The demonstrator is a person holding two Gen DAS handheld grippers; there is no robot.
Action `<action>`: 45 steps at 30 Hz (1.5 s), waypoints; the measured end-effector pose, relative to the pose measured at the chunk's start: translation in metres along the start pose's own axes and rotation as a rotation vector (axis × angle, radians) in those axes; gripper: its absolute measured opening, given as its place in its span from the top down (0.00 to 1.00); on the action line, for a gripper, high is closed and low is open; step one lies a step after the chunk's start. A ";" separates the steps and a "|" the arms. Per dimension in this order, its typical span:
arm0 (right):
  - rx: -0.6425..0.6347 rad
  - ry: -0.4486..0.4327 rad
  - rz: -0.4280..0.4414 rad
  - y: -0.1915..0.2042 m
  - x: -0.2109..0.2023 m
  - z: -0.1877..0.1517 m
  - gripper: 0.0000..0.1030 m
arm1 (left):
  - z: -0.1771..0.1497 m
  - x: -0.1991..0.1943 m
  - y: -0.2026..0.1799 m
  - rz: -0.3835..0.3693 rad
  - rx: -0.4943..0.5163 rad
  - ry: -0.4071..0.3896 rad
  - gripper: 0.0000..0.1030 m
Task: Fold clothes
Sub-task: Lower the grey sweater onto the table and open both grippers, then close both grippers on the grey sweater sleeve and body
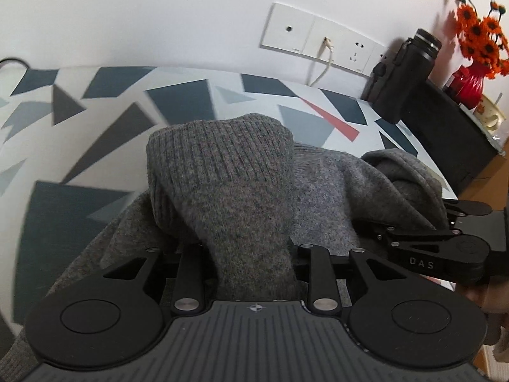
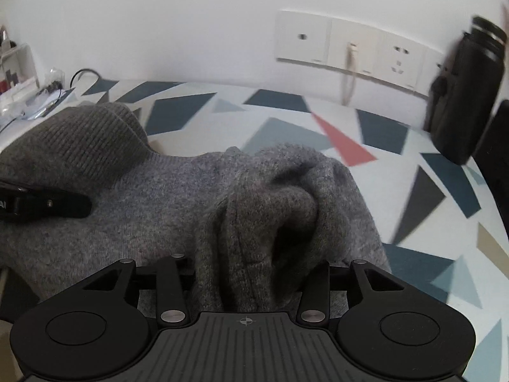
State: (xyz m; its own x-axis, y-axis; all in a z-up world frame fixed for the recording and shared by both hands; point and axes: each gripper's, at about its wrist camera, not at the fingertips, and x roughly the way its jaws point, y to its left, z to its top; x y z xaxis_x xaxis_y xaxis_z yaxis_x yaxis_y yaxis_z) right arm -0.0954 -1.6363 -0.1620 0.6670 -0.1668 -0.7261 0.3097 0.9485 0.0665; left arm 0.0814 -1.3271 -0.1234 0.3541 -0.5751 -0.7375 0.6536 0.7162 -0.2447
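I have both tools on the grey knitted wool sweater [image 1: 321,191], which lies bunched on the tabletop covered with a white cloth printed with dark blue, grey and red triangles [image 1: 178,102].

My left gripper [image 1: 251,251] is clamped on a thick fold of the sweater: the knit fills the gap between its 2 black fingers and rises in front of the lens, ending in a ribbed band [image 1: 222,149] that stands upright and tilts slightly forward. In the left wrist view the right gripper [image 1: 375,226] shows at the right edge, its black linkage pressed into the fabric just beside mine, with part of a hand [image 1: 490,302] behind it.

My right gripper [image 2: 251,267] is likewise closed on a gathered, rumpled hump of the same sweater [image 2: 159,191], the wool packed between its fingers. From the right wrist, the left gripper's finger [image 2: 54,207] lies on the flat part of the garment at the left, below the ribbed band [image 2: 92,140].

Along the white wall behind the table runs a row of white wall sockets [image 1: 321,38] with 1 pale cable [image 1: 324,63] plugged in. A black cylindrical flask in a black pouch [image 1: 404,73] stands at the far right corner of the table, near a red vase of orange artificial flowers [image 1: 474,60] on a dark cabinet [image 1: 451,133]. At the far left of the right wrist view sits clutter I cannot make out.
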 end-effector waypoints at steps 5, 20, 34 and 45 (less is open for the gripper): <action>0.040 -0.023 0.021 -0.041 -0.001 -0.006 0.58 | 0.003 0.019 -0.041 0.058 0.013 -0.015 0.70; 0.131 -0.031 0.047 -0.076 -0.043 -0.015 0.15 | -0.003 0.017 -0.093 0.164 0.184 0.060 0.26; 0.297 -0.119 0.059 -0.102 -0.107 -0.016 0.07 | -0.038 -0.026 -0.082 0.013 0.024 0.093 0.23; 0.206 -0.174 0.156 -0.059 -0.110 0.014 0.17 | -0.058 -0.072 -0.027 0.123 -0.064 -0.013 0.23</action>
State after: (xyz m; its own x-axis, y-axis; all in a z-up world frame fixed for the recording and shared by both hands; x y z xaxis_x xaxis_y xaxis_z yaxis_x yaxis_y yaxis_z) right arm -0.1774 -1.6774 -0.0761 0.8176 -0.0837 -0.5697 0.3131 0.8949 0.3179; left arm -0.0004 -1.2816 -0.1004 0.4375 -0.4865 -0.7563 0.5610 0.8050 -0.1932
